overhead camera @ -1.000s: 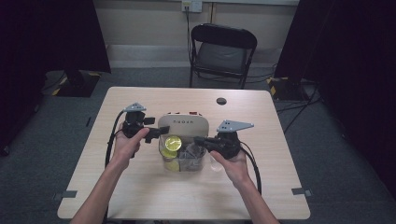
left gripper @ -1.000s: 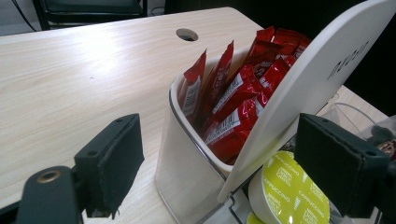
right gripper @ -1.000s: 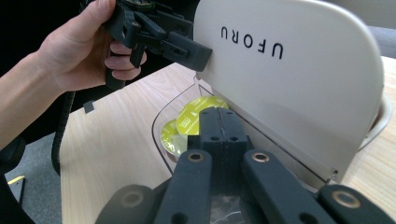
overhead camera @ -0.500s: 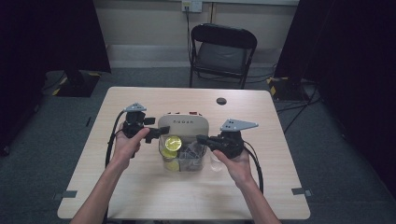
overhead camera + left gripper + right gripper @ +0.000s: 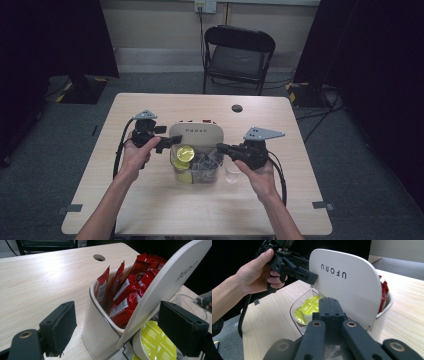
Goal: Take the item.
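At the middle of the tabletop (image 5: 150, 200) stands a clear organizer (image 5: 196, 167) with its white lid (image 5: 196, 134) raised. Wide open, the left claw (image 5: 172, 144) straddles that lid's edge (red sachets (image 5: 125, 293) behind, yellow capsules (image 5: 308, 307) in front). The right claw (image 5: 222, 148) is closed tight, empty, just beside the organizer.

The raised white lid (image 5: 347, 287) of the organizer carries the brand "UFORU" in dark capitals, fully legible in the right gripper view. The yellow capsule (image 5: 156, 343) under the lid is printed "CAPPUCCINO" repeatedly. The red sachets (image 5: 125, 293) bear barcodes; their text is unreadable.
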A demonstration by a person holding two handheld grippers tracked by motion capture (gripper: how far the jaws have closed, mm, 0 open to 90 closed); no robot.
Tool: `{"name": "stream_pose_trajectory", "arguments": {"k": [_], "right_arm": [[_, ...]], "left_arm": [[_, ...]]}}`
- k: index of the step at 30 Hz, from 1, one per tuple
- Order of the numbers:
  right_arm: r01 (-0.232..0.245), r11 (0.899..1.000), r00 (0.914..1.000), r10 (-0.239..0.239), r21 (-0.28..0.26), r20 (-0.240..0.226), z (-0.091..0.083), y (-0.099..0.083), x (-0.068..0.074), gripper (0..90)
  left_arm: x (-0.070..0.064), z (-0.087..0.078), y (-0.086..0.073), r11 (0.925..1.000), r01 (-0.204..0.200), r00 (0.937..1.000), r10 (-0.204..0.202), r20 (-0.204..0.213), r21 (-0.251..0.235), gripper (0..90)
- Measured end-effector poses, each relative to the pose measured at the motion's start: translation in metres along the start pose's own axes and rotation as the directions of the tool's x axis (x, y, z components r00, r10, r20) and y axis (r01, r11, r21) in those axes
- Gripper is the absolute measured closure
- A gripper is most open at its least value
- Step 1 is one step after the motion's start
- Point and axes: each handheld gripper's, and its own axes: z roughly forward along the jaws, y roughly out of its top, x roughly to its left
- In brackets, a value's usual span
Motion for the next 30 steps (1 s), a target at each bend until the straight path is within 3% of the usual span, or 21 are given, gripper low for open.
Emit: {"name": "stream_pose_trajectory", "arguments": {"k": [21, 30], "right_arm": [[-0.034, 0.998, 0.9988, 0.036, -0.047, 0.034, -0.026, -0.003, -0.010, 90.0], [-0.059, 0.998, 0.9951, 0.060, -0.023, 0.079, -0.039, -0.016, -0.020, 90.0]], "left_arm": [[-0.002, 0.003, 0.001, 1.0000, -0.007, 0.9999, 0.007, 0.008, -0.001, 14.6], [-0.002, 0.003, 0.002, 1.0000, -0.006, 1.0000, 0.006, 0.007, 0.000, 14.4]]}}
